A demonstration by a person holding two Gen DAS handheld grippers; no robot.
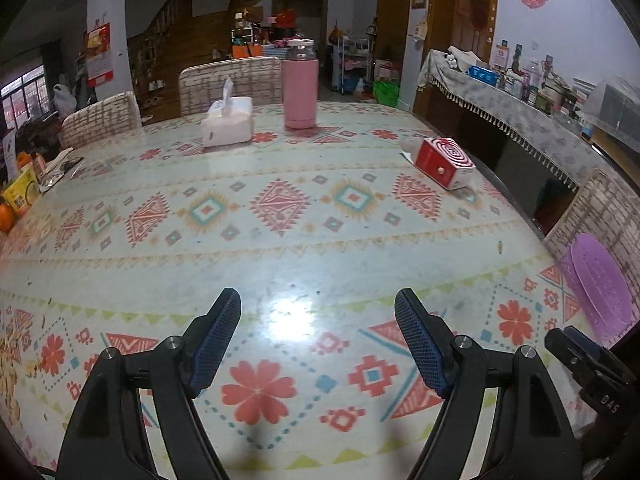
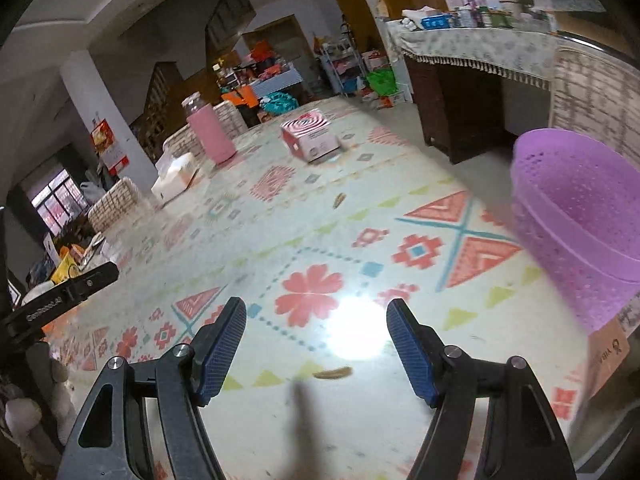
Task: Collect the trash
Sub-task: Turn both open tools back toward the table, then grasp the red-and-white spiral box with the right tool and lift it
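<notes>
My left tongs and right tongs both hang apart over the table, gripping nothing. The only writing that reads clearly is "DAS", on the black mount at the left view's right edge. A thin brown scrap lies between my right fingers, near the table's front edge. A purple basket sits at the right edge.

Glossy table, plastic basket

The patterned tablecloth shines smooth and glossy; the purple basket looks like perforated plastic; gripper pads are textured.
</notes>
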